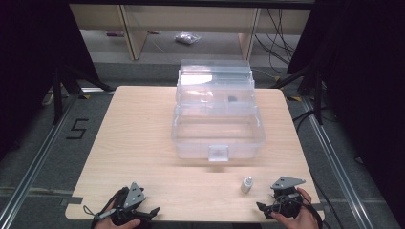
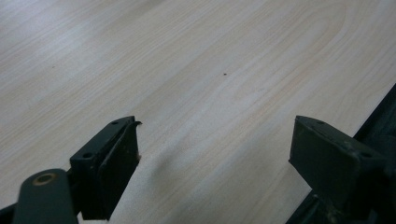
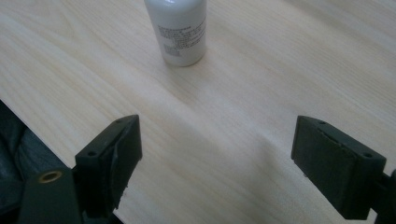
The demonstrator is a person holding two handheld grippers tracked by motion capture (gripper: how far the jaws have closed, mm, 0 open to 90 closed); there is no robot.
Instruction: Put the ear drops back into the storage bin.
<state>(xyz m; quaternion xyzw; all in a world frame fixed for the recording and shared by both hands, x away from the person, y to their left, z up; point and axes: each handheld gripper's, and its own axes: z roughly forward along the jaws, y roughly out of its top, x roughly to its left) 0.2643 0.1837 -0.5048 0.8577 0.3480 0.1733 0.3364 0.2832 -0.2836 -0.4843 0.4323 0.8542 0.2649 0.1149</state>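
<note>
Near the small white bottle [image 3: 180, 30], right hand-held gripper [image 3: 217, 161] wide open, empty.

Two black grippers: left gripper [image 1: 154, 210], right gripper [image 1: 260, 206], each topped by a grey three-cornered plate, trailing dark cable, screw-holed jaws.

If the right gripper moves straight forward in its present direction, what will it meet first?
Probably the small white bottle, standing upright ahead of the open right gripper, slightly left of the line between its jaws; bare table lies between.
</note>
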